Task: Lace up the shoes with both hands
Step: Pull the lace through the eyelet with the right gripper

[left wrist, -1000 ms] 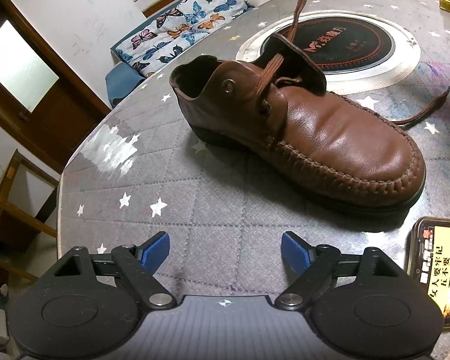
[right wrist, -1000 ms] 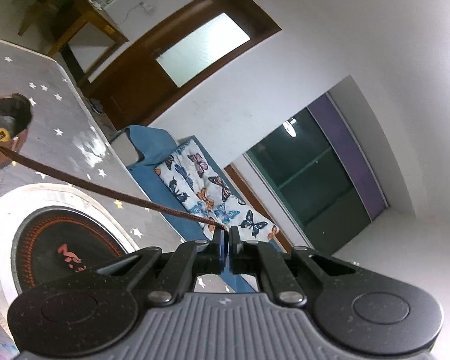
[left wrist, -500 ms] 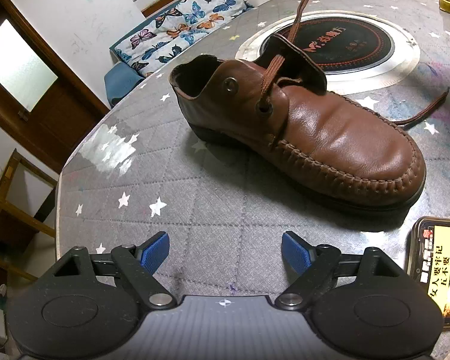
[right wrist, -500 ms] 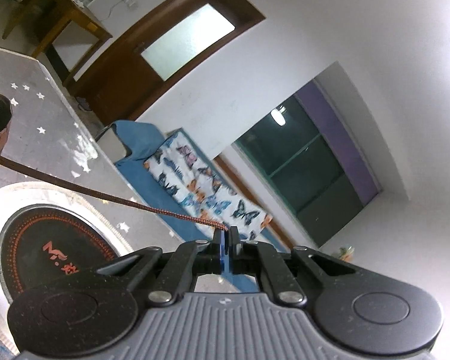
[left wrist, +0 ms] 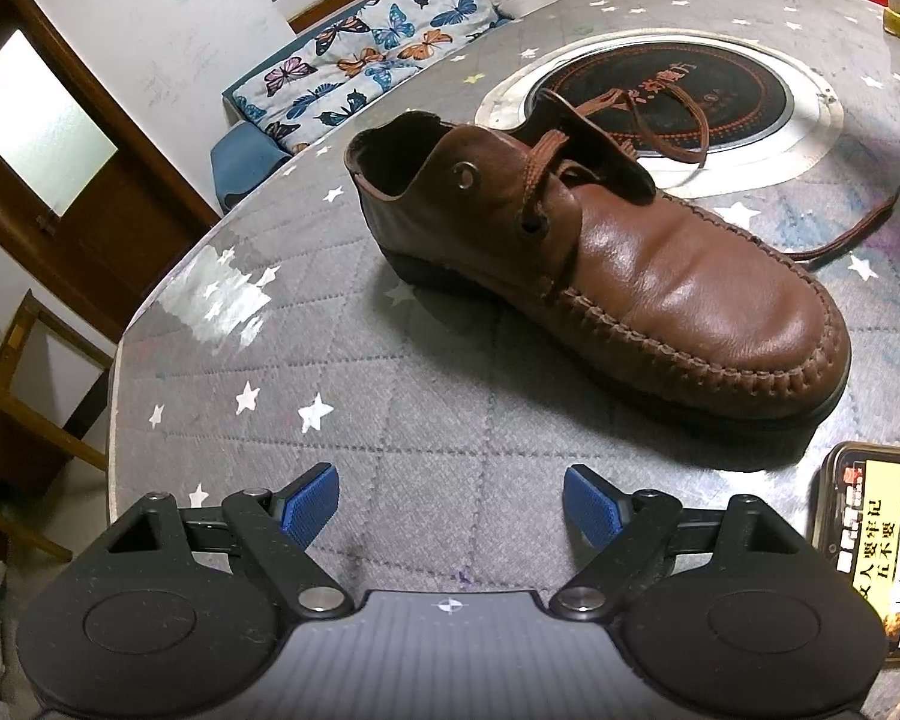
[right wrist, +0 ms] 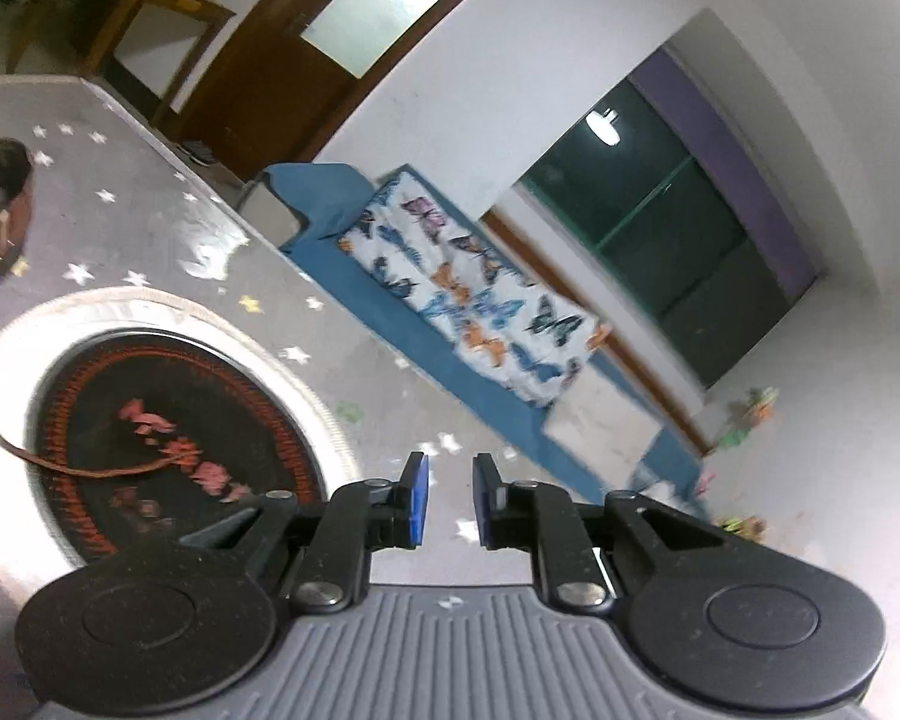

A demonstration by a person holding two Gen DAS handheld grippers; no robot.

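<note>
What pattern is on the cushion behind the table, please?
Colourful butterflies on white cushion, clearest in the left wrist view.

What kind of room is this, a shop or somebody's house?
Most likely a home living or dining room. A round table has a cooker plate built into its middle, a blue sofa with a butterfly-print cover stands by the wall, and there is a wooden door.

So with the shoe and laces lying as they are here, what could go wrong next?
1. The lace end lies looped on the round black cooktop, clear of the opening right gripper, which has nothing between its pads; regrasping a flat lace may be fiddly.
2. The upper eyelet looks empty, so the lacing isn't finished.
3. The phone sits by the shoe's toe and the open left gripper; it could get knocked.
</note>
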